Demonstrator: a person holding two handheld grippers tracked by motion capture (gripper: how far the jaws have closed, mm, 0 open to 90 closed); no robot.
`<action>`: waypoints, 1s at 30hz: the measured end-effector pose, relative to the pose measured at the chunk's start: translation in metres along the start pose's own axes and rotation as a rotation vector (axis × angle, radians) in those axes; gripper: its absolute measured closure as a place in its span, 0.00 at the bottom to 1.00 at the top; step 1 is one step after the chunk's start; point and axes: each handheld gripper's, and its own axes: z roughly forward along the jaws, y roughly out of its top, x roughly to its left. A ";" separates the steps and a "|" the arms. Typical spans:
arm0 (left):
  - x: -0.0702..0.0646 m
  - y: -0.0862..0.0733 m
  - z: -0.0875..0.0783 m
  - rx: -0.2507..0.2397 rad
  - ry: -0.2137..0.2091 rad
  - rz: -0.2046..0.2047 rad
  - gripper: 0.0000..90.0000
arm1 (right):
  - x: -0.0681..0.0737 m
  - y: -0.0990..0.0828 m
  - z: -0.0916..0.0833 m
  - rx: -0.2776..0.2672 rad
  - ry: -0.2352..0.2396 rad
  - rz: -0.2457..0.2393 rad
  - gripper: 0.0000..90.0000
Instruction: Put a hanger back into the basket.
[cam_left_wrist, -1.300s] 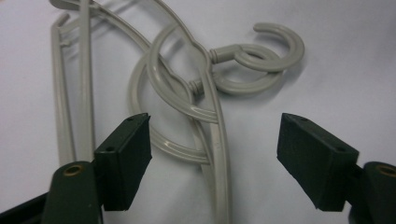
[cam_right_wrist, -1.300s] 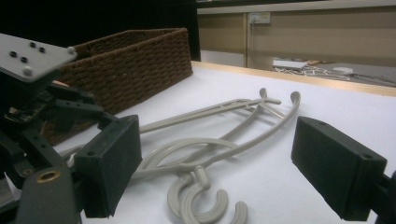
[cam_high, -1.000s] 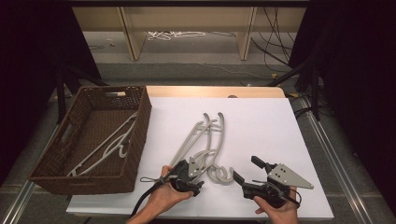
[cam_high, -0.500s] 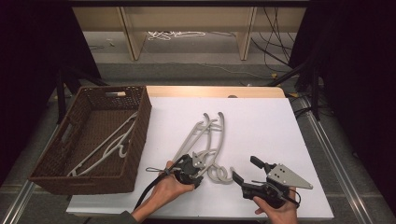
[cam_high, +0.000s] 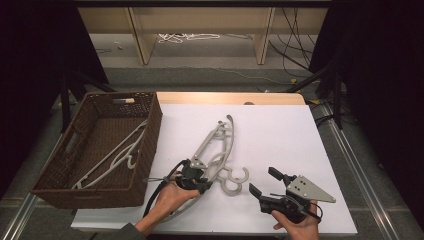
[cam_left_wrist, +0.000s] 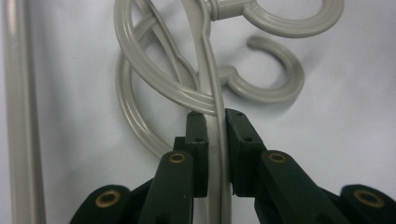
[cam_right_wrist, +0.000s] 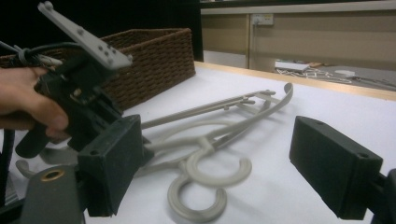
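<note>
Several grey plastic hangers (cam_high: 218, 144) lie tangled in the middle of the white table (cam_high: 280, 130), hooks toward me. My left gripper (cam_high: 204, 181) sits at their near end. In the left gripper view its jaws have just been closing and now pinch a thin hanger rod (cam_left_wrist: 215, 140), so the left gripper (cam_left_wrist: 216, 116) is shut on it. My right gripper (cam_high: 263, 181) rests at the near right, open, apart from the hangers. In the right gripper view the right gripper (cam_right_wrist: 222, 163) has its pads spread wide, with the hanger hooks (cam_right_wrist: 205, 186) lying beyond them.
A brown wicker basket (cam_high: 151, 131) stands at the left with a few pale hangers (cam_high: 120, 156) inside. The basket (cam_right_wrist: 154, 51) also rises behind the left hand in the right gripper view. Bare white table lies at the right and far side. Shelving and cables are beyond the table.
The left gripper has edged a little across the table along the hangers and its jaws have closed on a hanger rod. The right gripper has stayed where it was.
</note>
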 end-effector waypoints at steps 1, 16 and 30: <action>0.003 0.000 -0.003 -0.020 -0.012 -0.013 0.90 | 0.000 0.000 0.000 0.000 -0.008 -0.007 0.20; 0.030 0.005 -0.042 -0.254 -0.187 -0.294 0.90 | 0.000 -0.001 0.001 -0.005 0.014 0.006 0.20; 0.030 0.019 -0.095 -0.394 -0.201 -0.266 0.90 | -0.002 -0.002 0.002 -0.010 0.008 0.024 0.20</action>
